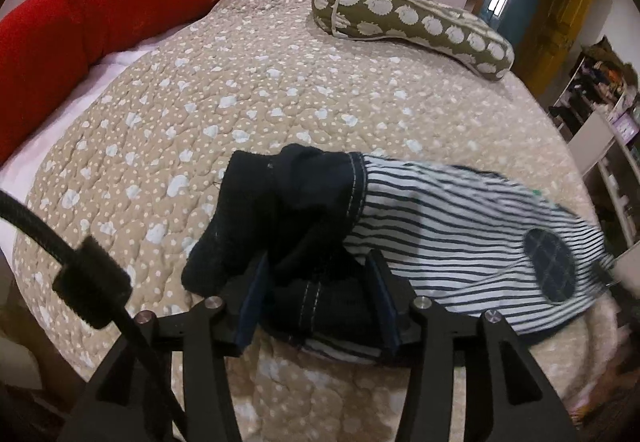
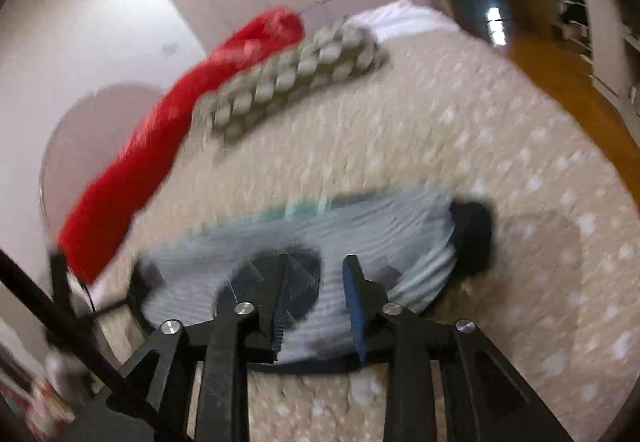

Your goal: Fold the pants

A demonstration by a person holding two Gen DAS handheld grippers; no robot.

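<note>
Mid-fold: striped pants (image 1: 460, 226) bunched on the bed quilt (image 1: 240, 89). My left gripper (image 1: 320, 302) has dark cuff fabric between spread jaws; right gripper (image 2: 316, 306) open, blurred. Next: clamp, carry over

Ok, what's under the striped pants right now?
The striped pants lie on the beige quilt, which shows all around them. Anything directly beneath the fabric is covered.

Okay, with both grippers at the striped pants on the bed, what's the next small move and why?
Probably lift the left gripper clear. Its jaws stand apart around the dark cuff of the striped pants, which lie bunched on the quilt. The right gripper is also open, over the patch.
</note>
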